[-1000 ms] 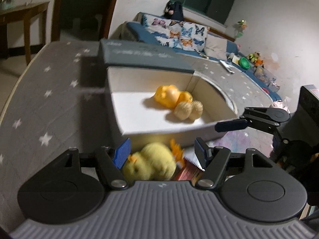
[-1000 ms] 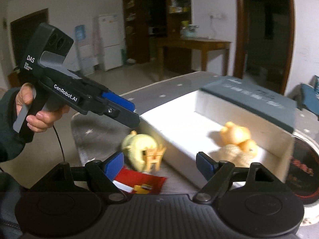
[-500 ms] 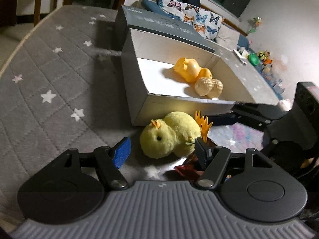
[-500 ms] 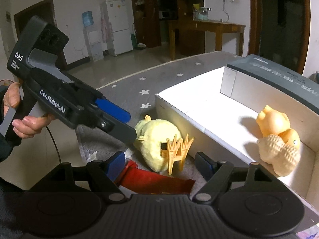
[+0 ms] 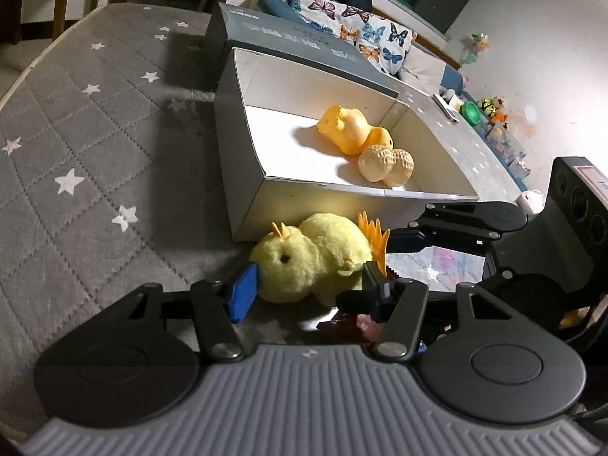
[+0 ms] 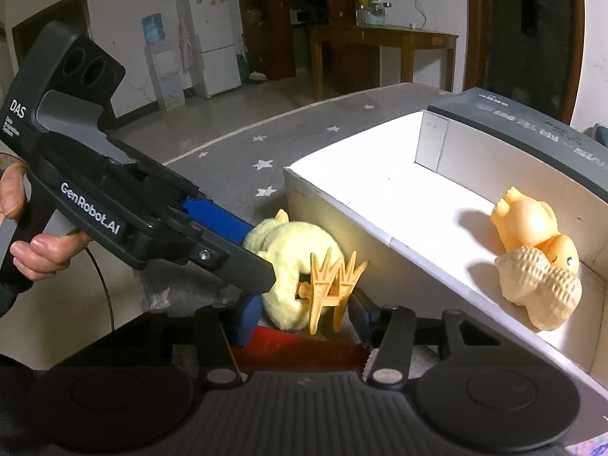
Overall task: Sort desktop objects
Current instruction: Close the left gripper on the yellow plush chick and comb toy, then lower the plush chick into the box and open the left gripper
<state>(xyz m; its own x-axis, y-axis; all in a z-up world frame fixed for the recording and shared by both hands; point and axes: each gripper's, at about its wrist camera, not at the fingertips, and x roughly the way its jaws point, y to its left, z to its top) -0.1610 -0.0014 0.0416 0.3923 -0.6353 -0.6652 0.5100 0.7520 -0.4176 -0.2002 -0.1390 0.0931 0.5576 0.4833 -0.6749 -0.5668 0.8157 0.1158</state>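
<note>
A yellow plush chick with orange plastic feet lies on the grey star cloth, against the near wall of the white open box. My left gripper is open, its fingers either side of the chick; it shows in the right wrist view too. My right gripper is open, close behind the chick's feet. In the box lie an orange rubber toy and a peanut-shaped toy. A red packet lies under my right gripper.
The box's dark grey lid stands behind the box. The grey star cloth spreads to the left. A sofa with a butterfly cushion is beyond. A wooden table and a fridge stand across the room.
Both grippers have moved in close to the plush chick. The left gripper's fingers now flank it. The chick has stayed on the cloth beside the box.
</note>
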